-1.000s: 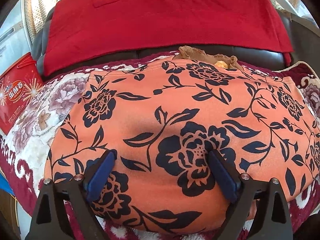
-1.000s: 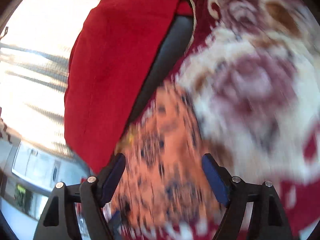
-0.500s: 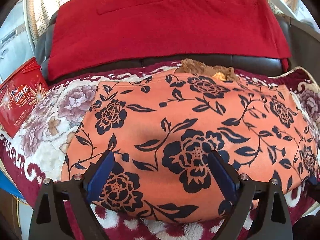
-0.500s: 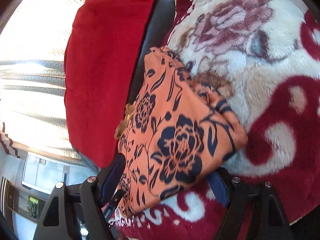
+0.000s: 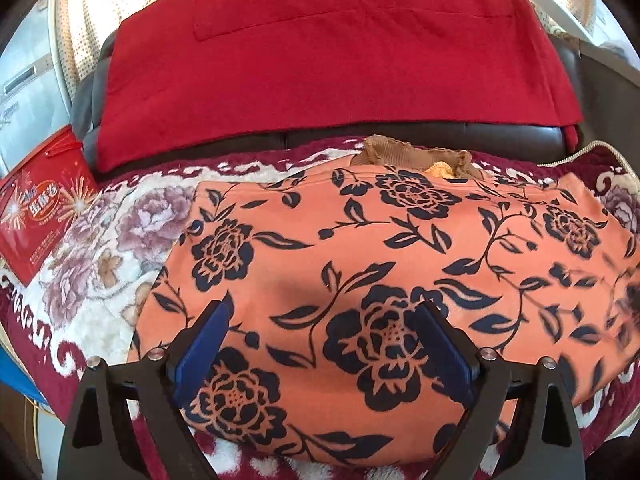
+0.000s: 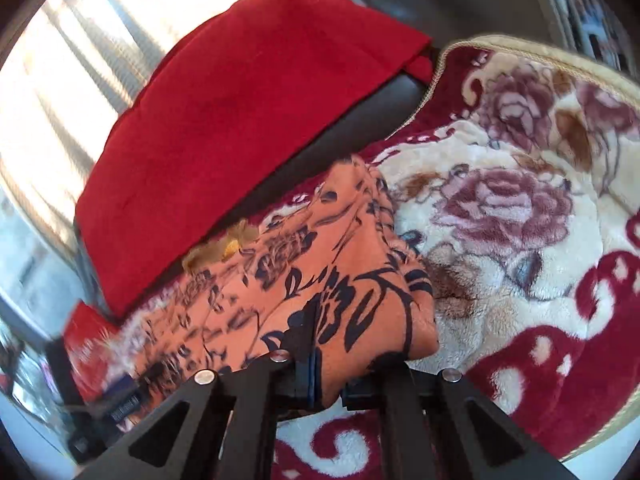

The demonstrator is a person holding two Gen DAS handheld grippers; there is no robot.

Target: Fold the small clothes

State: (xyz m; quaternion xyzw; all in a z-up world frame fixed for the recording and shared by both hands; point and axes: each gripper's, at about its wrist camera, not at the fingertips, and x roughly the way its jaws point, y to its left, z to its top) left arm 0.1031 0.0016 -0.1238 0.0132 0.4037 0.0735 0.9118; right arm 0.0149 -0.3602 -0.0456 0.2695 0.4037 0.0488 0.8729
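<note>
Right hand-held gripper takes the garment's corner

The right hand-held gripper, wide a moment ago, is closing on the orange floral garment on the blanket; the left hand-held gripper hovers wide, so folding can probably start.
</note>
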